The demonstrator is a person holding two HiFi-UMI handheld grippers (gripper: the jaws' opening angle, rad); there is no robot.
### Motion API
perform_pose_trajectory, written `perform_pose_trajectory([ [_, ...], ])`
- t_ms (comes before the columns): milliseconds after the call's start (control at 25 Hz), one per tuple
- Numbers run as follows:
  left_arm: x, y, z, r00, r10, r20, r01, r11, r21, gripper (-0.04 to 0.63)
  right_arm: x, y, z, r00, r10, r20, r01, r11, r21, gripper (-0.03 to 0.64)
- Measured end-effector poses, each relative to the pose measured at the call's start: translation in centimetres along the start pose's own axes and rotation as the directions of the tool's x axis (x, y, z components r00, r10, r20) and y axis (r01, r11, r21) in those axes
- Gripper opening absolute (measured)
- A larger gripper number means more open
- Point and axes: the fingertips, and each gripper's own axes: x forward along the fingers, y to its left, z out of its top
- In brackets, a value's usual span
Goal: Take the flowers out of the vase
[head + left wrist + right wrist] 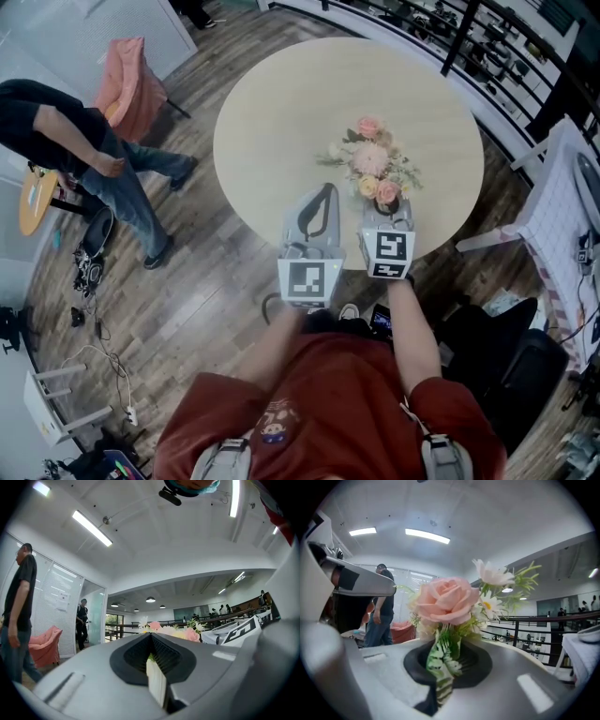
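One bunch of flowers (pixel 373 164) stood at the near edge of the single round table (pixel 281 122), a little right of the edge's middle. From the head view, four larger blooms could be counted: three pink and one yellow, with small white ones and green sprigs around them. The vase itself could not be made out. The right gripper (pixel 387 214) had its jaws pinched together on a green, fern-patterned leaf at the base of the bunch, directly under one pink rose (pixel 446 599). The left gripper (pixel 317 211), just beside it over the same table edge, held its jaws together with nothing between them. One bystander (pixel 84 150) stood on the wooden floor well left of the table, near one pink chair (pixel 127 84).
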Motion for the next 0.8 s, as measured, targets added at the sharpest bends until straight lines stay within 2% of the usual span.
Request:
perform_pose_trajectory([
  [560,0.1,0.1,0.5,1.000,0.009,0.015,-0.008,1.000,-0.018,0.005,-0.6,-0.1,2.3,0.995,-0.011,0.095,0.013,1.000,-0.015,0.017],
  [800,0.1,0.3,0.4,1.000,0.011,0.013,-0.011,1.000,-0.017,0.005,-1.1,-0.3,5.0,0.985,-0.017,0.173,0.020,1.000,-0.012,0.015],
])
